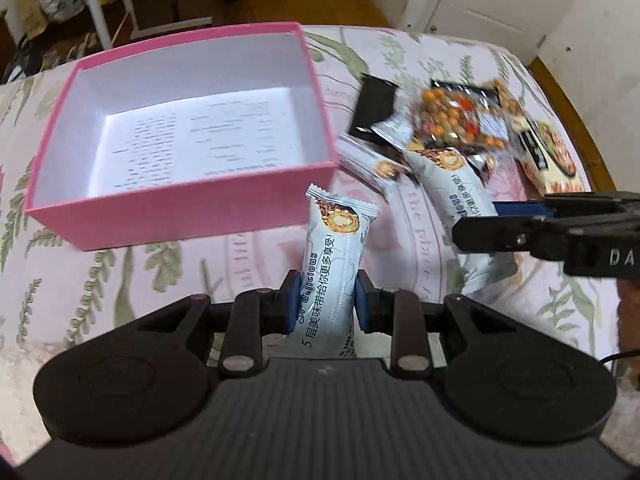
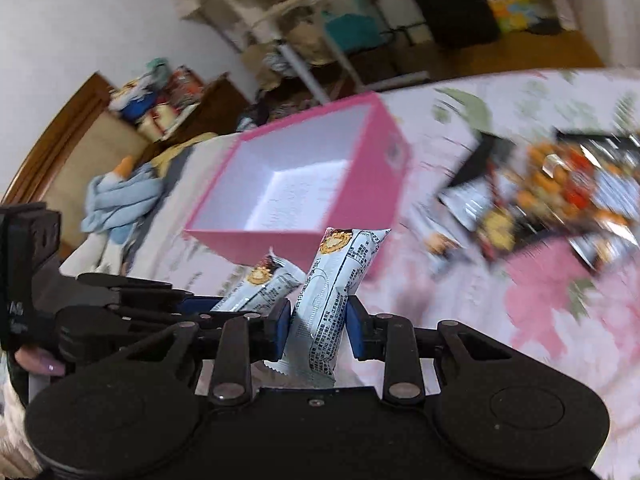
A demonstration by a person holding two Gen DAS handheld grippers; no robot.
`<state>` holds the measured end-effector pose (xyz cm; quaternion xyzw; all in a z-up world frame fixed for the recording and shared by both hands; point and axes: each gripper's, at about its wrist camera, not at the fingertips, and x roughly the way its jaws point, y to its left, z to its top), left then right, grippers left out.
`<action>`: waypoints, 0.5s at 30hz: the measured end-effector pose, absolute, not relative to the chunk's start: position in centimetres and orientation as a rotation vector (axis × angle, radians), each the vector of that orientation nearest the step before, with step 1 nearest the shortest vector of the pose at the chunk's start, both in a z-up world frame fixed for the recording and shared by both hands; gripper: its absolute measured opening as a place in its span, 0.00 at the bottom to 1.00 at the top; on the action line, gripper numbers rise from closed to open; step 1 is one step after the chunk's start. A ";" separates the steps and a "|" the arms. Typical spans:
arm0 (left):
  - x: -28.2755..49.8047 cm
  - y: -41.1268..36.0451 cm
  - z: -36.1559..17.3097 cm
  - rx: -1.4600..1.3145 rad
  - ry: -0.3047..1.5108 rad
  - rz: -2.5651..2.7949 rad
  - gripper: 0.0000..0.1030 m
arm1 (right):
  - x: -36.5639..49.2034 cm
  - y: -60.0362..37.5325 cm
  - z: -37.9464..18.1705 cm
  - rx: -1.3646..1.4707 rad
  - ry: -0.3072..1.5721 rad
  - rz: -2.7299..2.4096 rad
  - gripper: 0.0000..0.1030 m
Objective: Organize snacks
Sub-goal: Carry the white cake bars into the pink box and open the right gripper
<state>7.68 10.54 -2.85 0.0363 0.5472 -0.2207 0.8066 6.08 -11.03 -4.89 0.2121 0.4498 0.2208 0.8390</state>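
- Flowered bedspread [image 1: 248, 256] covers the work surface, with shelves and clutter in the room behind.
- Pink box [image 1: 120, 216] sits open on the spread; only a printed sheet shows on its floor, no snacks yet.
- Left gripper [image 1: 327, 300] is narrow, pads clamped on a pale wafer bar [image 1: 334, 264] standing upright just before the box's near wall.
- Right gripper [image 2: 316, 322] likewise pinches a second wafer bar [image 2: 336, 280], tilted, near the box's corner.
- Remaining snack packets [image 1: 460, 120] lie heaped beside the box.
- Judged step: carrying both bars to the box.
- Next calls for clearing the rim, then opening each gripper over the floor without the two colliding.
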 end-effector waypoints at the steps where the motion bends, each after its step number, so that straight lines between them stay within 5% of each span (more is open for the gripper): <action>1: 8.3 11.0 -2.5 0.068 1.172 -0.464 0.26 | 6.6 -10.4 -4.5 0.441 0.939 0.490 0.34; 9: 14.7 13.6 -0.4 0.014 1.102 -0.388 0.26 | 13.8 -5.6 -3.3 0.292 0.864 0.578 0.34; 15: 21.0 16.1 -3.7 -0.112 1.117 -0.284 0.26 | 19.7 -2.0 -4.4 0.084 0.892 0.593 0.33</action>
